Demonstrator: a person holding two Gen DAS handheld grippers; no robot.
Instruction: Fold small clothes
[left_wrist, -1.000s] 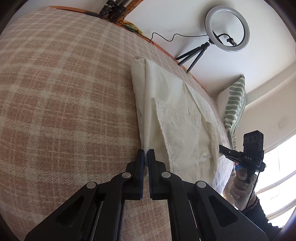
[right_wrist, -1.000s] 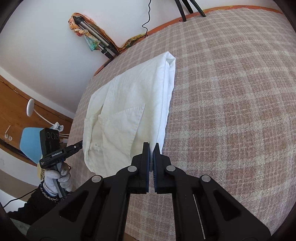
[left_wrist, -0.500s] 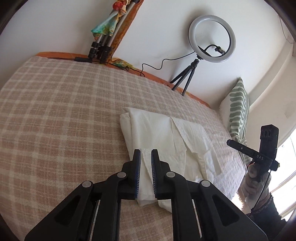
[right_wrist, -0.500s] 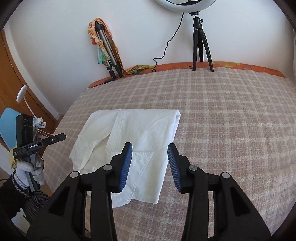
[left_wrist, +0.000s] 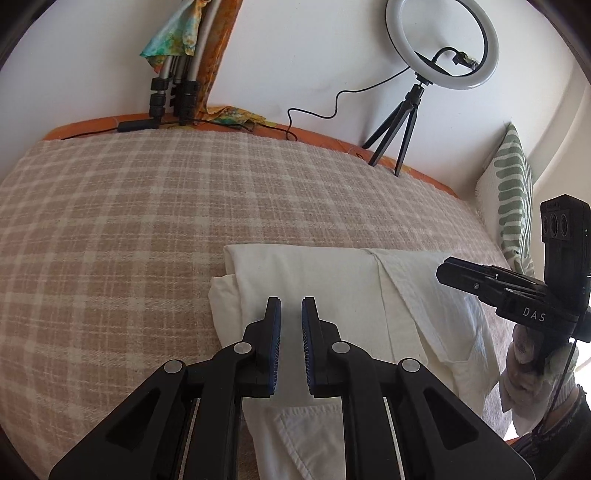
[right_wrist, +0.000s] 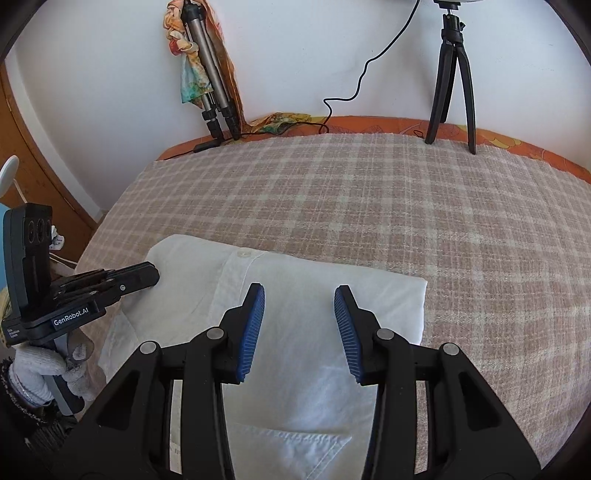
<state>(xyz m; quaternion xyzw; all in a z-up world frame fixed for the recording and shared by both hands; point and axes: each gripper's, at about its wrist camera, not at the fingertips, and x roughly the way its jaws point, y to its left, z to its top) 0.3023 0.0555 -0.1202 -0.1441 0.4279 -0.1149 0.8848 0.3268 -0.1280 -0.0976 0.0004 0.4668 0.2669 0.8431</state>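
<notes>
1. A bed covered with a beige and cream checked blanket (left_wrist: 129, 221) fills most of both views, with a white wall behind it.
2. Nearest, at the bottom centre of the left wrist view, the left gripper (left_wrist: 291, 310) hangs over a folded white shirt (left_wrist: 332, 280). Its jaws are parted by a narrow gap and hold nothing.
3. At the bottom centre of the right wrist view, the right gripper (right_wrist: 299, 299) is above the same shirt (right_wrist: 314, 354), jaws spread wide and empty.
4. The shirt lies flat on the blanket, in the lower middle of each frame.
5. Farther back, a ring light (left_wrist: 441, 40) on a small black tripod (left_wrist: 397, 129) stands at the upper right of the left wrist view.
6. A folded tripod (right_wrist: 207, 81) draped with colourful cloth leans on the wall, upper left of the right wrist view.
7. A green-patterned pillow (left_wrist: 511, 206) sits at the right edge of the left wrist view.
</notes>
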